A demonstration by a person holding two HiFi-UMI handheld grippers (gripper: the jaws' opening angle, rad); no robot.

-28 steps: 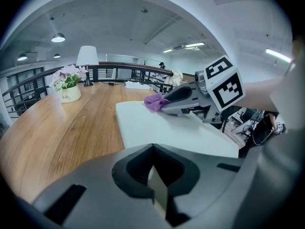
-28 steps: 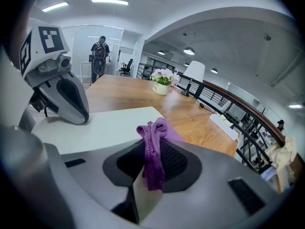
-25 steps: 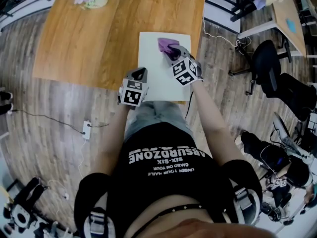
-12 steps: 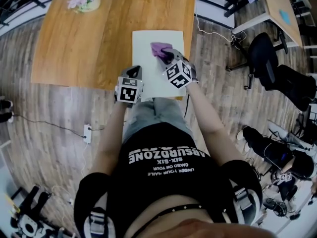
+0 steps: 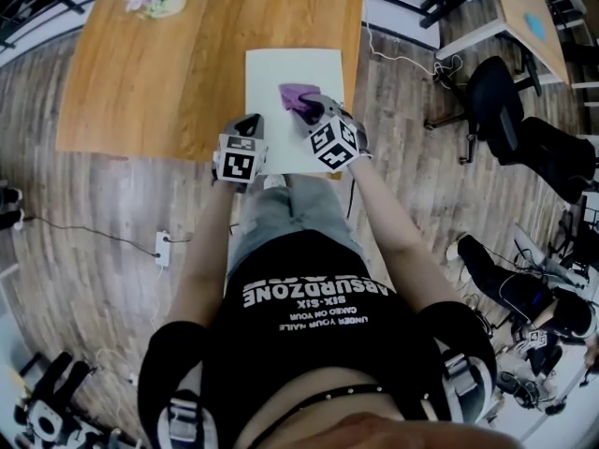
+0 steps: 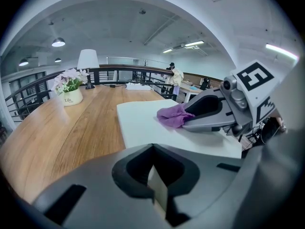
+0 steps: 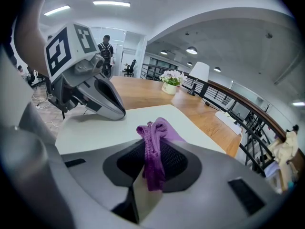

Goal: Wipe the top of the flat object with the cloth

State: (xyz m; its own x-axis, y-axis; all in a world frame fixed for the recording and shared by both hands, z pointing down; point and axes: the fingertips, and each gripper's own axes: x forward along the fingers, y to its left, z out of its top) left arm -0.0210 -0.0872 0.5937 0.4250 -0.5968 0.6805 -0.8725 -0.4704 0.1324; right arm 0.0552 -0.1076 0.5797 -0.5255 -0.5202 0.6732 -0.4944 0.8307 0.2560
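**A:** Start with the head view. Where are you?

**B:** My right gripper (image 5: 311,110) is over the flat white board (image 5: 271,68), which lies on the wooden table (image 5: 159,73). The purple cloth (image 5: 298,95) sits on the board's top, right of its middle. My left gripper (image 5: 250,122) is at the board's near left edge. I cannot tell whether it touches.

**A:** And the left gripper view?

**B:** My left jaws are together with nothing held. Beyond them the cloth (image 6: 172,116) lies bunched on the board under my right gripper's tip. A flower pot (image 6: 72,97) stands well apart on the table.

**A:** The right gripper view?

**B:** My right jaws are clamped on a fold of the cloth (image 7: 153,149), and its loose end spreads onto the board (image 7: 95,128) just ahead.

**A:** So how far along is it?

**B:** The grasp is done and the cloth is down on the surface, so I judge the wiping is under way. The board looks evenly clean, with no streaks or marks, so I cannot read how much is covered. The far strip and the left half look like what is left.
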